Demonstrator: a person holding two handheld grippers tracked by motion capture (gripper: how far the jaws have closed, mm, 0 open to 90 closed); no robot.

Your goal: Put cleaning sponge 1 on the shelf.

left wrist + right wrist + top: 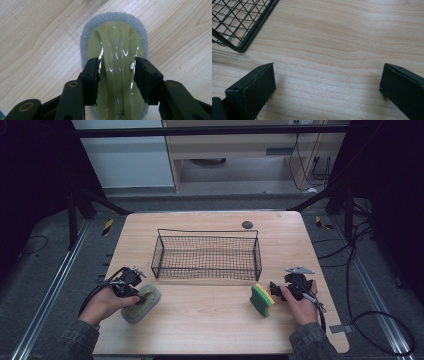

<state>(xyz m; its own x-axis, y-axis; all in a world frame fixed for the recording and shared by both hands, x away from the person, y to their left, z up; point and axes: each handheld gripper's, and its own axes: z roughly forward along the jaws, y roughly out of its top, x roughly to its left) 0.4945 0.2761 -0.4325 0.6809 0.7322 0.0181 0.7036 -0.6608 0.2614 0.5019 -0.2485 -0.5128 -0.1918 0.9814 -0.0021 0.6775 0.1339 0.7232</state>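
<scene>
A: Nearest first: left gripper (117,63) narrowed onto the dish scrubber (117,35), pads against both flanks of its handle (117,82), as far as can be judged. Lying flat on the table (210,325), towards the front left corner.

B: Good place to grip?

A: Probably. Better to stay centred on the ridge, squeeze evenly and lift straight up. Glossy plastic there, so likely to slip out of a shallow or lopsided pinch.

B: Materials?

A: Translucent yellow-green plastic, smooth and shiny, raised into a rounded arch along the middle. Beneath, a grey scouring pad (110,17): fuzzy, oval, poking out all round the plastic. Presumably soft enough to catch on the wood, so no dragging.

B: And the other side?

A: Right gripper (327,66) spread wide, nothing between the jaws, hovering over pale wood grain. Just beside it, a sponge (262,300) standing on edge: blocky, with a green abrasive layer over yellow foam.

B: Farther back?

A: Wire basket (205,270) mid-table: black, rectangular, open mesh walls under a thin rod rim, empty by the look of it. Likely the destination, so worth clearing the front rim with height to spare before lowering.
</scene>
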